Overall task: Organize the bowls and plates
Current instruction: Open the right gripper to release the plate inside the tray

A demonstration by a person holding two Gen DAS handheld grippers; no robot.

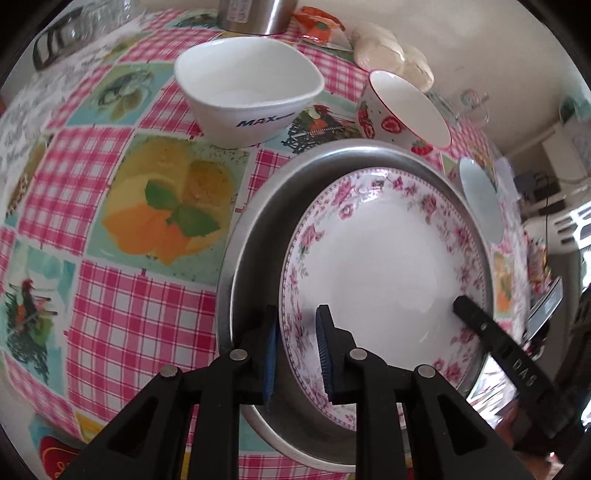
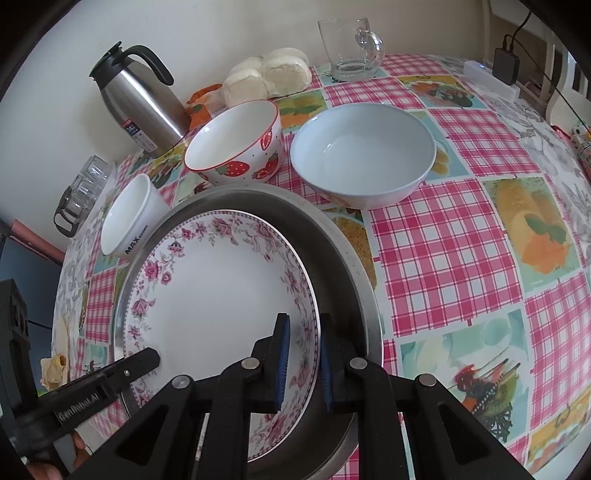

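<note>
A white plate with a pink flower rim (image 1: 380, 269) (image 2: 218, 295) lies inside a wide metal dish (image 1: 255, 243) (image 2: 343, 258). My left gripper (image 1: 297, 354) straddles the plate's near-left rim, one pad on each side. My right gripper (image 2: 303, 362) straddles the plate's right rim the same way; it also shows in the left wrist view (image 1: 476, 317). A white MAX bowl (image 1: 247, 92) (image 2: 129, 218), a strawberry bowl (image 1: 402, 107) (image 2: 236, 144) and a pale blue bowl (image 2: 364, 151) (image 1: 480, 199) stand beyond the dish.
A steel thermos jug (image 2: 140, 96) (image 1: 255, 14), a bag of white buns (image 2: 269, 75) (image 1: 391, 51) and a glass mug (image 2: 351, 48) stand at the wall. Small glasses (image 2: 83, 188) sit at the table's left edge. The checked tablecloth (image 2: 461, 240) covers the table.
</note>
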